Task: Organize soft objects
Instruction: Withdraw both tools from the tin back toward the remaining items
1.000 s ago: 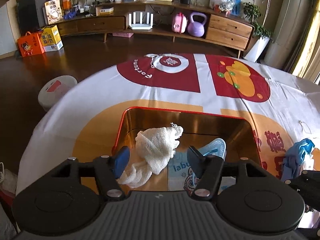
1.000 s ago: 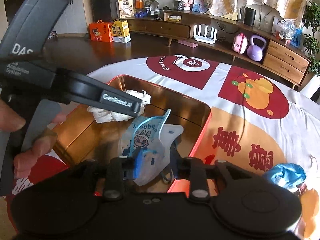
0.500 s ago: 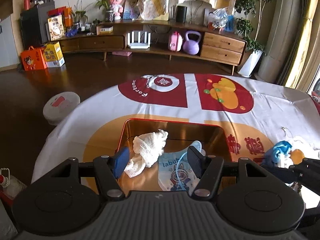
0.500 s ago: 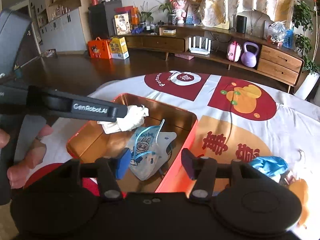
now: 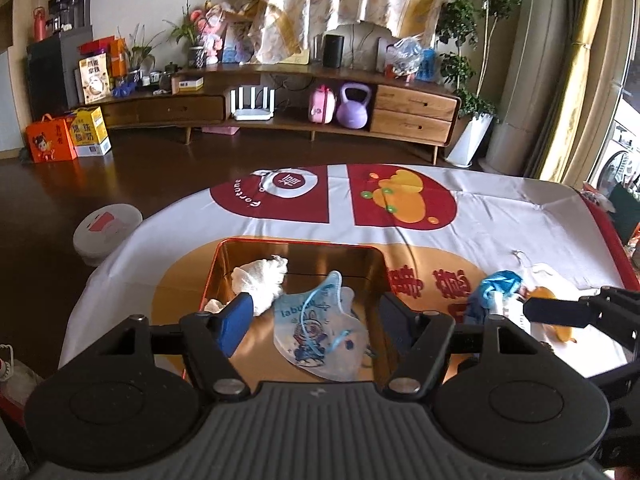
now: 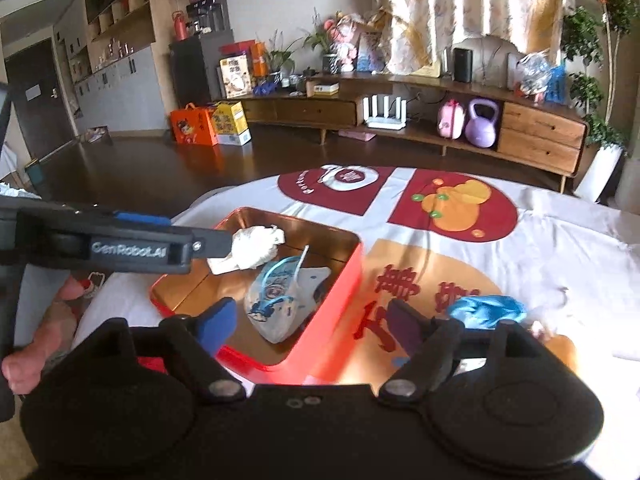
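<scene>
A red tin tray [image 5: 296, 243] [image 6: 340, 280] with a golden inside sits on the printed tablecloth. In it lie a white gauze cloth [image 5: 260, 276] [image 6: 256, 246] and a blue printed face mask [image 5: 320, 336] [image 6: 280, 300]. A crumpled blue glove [image 5: 496, 286] [image 6: 486, 310] lies on the cloth to the right of the tray. My left gripper [image 5: 316, 318] hovers above the tray's near side, its jaws opening, with nothing between them. My right gripper [image 6: 310, 320] hangs over the tray's right wall, jaws opening wide and empty.
An orange soft item [image 5: 560, 332] lies beside the blue glove. A person's hand [image 6: 40, 340] holds the left tool at the table's left edge. A round white floor robot [image 5: 106, 232] and a long wooden sideboard [image 5: 320, 104] are beyond the table.
The right gripper let go of the face mask, which now lies in the tray, and its jaws spread wide. Both grippers rose and drew back from the tray.
</scene>
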`<state>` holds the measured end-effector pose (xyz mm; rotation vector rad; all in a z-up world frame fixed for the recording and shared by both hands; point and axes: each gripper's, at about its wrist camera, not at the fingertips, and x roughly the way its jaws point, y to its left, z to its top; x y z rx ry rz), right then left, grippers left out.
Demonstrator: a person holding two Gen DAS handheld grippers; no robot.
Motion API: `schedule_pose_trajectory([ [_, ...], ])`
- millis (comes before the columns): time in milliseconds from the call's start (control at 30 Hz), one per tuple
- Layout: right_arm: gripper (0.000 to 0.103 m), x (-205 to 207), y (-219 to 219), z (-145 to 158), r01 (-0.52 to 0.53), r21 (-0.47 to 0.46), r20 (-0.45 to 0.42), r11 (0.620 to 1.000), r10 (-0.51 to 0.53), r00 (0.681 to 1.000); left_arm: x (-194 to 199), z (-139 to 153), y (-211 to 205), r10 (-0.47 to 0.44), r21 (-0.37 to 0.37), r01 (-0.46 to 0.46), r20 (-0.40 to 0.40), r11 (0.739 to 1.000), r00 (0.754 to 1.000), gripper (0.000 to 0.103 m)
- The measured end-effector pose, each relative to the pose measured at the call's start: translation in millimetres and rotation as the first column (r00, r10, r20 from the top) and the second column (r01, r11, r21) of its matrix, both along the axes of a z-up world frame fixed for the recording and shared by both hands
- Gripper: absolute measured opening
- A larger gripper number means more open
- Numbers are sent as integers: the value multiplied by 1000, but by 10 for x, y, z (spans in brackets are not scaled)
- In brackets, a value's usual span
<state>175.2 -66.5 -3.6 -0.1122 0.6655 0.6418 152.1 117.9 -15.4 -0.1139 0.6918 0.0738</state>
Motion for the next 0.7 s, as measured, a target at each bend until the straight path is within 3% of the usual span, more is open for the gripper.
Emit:
schedule_pose_trajectory([
  [333, 92, -200, -326, 131, 48, 49, 28, 998, -50, 998, -330, 128, -230, -28, -1, 28, 48, 1000, 998, 70],
  [467, 99, -293, -440, 186, 54, 68, 48, 996, -57, 997, -464, 190, -350, -46, -6, 46, 69, 999, 997, 80],
  [700, 103, -403, -616, 229, 70, 81, 68, 994, -76, 995, -632, 248, -573, -80, 19, 79, 94, 997, 992, 82],
])
